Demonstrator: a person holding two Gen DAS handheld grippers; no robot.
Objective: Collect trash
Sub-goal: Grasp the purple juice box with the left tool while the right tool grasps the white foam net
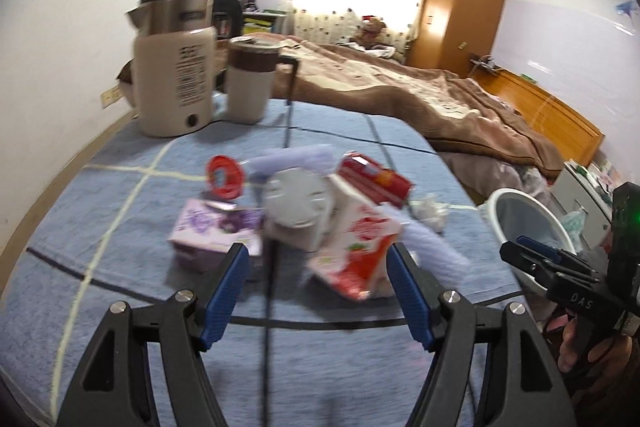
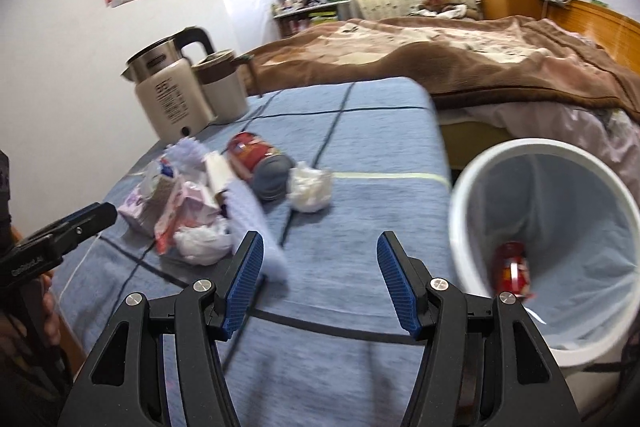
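Left gripper (image 1: 316,275) wide, empty, at trash pile | right gripper (image 2: 320,279) wide, empty | take strawberry carton (image 1: 356,247) nearest white bin (image 2: 560,227), grip flat sides, skip kettle (image 1: 176,67)

1. The left gripper (image 1: 318,269) is pointing forward and downward from the lower middle of its frame, blue fingers (image 1: 226,291) standing apart, nothing between them.
2. The right gripper (image 2: 320,259) is angling down likewise, fingers (image 2: 394,283) spread and empty.
3. A hand (image 1: 580,347) is gripping the right gripper's handle at lower right of the left view.
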